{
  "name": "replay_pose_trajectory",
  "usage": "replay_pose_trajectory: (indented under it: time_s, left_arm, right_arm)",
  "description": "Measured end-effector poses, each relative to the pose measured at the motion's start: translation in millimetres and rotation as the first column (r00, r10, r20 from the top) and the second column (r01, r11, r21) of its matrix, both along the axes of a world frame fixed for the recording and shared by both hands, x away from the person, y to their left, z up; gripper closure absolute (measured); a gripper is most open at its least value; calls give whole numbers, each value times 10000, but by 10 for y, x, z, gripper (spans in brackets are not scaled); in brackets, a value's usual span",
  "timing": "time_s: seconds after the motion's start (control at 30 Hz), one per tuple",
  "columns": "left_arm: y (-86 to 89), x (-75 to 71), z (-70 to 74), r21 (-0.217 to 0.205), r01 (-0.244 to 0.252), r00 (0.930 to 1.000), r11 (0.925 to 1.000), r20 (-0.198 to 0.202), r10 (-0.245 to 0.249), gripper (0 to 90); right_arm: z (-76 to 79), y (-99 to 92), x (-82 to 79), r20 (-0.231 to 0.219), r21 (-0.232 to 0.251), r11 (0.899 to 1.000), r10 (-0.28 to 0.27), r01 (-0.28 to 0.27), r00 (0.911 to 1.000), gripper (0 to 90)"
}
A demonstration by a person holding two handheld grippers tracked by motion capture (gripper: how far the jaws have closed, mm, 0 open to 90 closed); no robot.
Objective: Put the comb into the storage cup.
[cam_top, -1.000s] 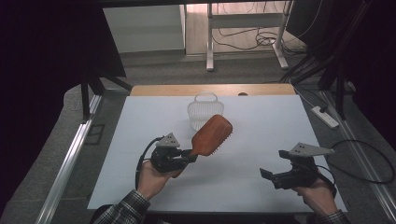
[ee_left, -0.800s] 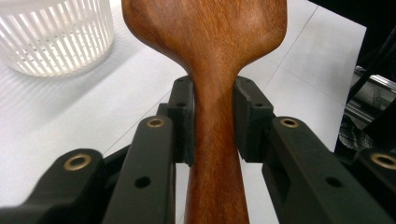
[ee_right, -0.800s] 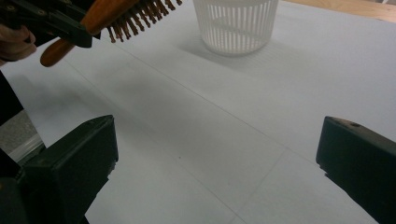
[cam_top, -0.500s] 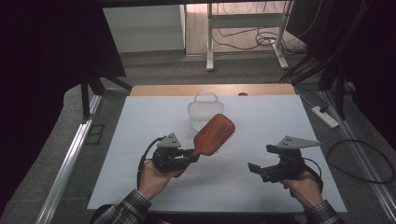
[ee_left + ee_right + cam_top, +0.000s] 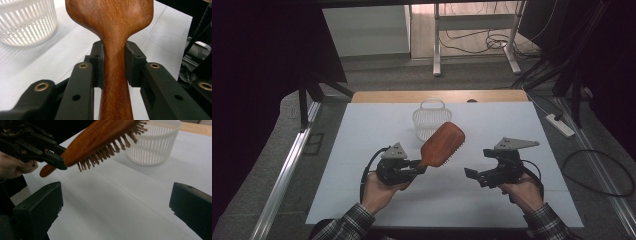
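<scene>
Hairbrush (image 5: 117, 30) head is cut off above left gripper's (image 5: 113, 62) jaws.

White slotted basket (image 5: 430, 120) upright on white table (image 5: 362, 130); power strip (image 5: 560, 125) on floor.

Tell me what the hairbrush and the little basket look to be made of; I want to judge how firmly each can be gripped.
Hairbrush: apparently wood, reddish-brown with visible grain and a smooth, slightly glossy finish; its bristles look like wooden or tan plastic pins. Basket: probably moulded white plastic, judging by its thin uniform slats and matte surface.
</scene>
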State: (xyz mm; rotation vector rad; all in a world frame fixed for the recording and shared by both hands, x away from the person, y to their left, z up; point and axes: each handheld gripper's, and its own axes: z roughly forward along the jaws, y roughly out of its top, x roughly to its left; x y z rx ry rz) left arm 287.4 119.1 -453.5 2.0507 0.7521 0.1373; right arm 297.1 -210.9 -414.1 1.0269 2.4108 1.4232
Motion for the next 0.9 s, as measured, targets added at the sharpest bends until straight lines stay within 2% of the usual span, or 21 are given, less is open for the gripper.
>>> replay_pose_trajectory:
  time_s: [0.2, 0.3, 0.53, 0.77, 0.9]
  left_arm:
    - [-4, -12, 8, -52, -9, 10000, 10000, 97, 10, 712]
    - [-6, -15, 12, -92, -12, 9999, 10000, 128, 13, 712]
    - [-12, -20, 16, -133, 22, 9999, 9999, 160, -20, 712]
    - [-21, -18, 13, -150, 41, 9999, 9999, 162, -39, 712]
    - [-21, -20, 19, -145, 32, 9998, 9999, 210, -29, 711]
  right_arm:
    - [2, 130, 81, -43, 152, 9998, 127, -127, 9999, 0]
    - [6, 180, 132, -305, 330, 9992, 240, -230, 9992, 0]
    - [22, 283, 223, -604, 591, 9980, 253, -217, 9979, 0]
    - [19, 419, 299, -792, 564, 9980, 341, -297, 9963, 0]
    - [20, 485, 339, -1089, 718, 9969, 397, -319, 9933, 0]
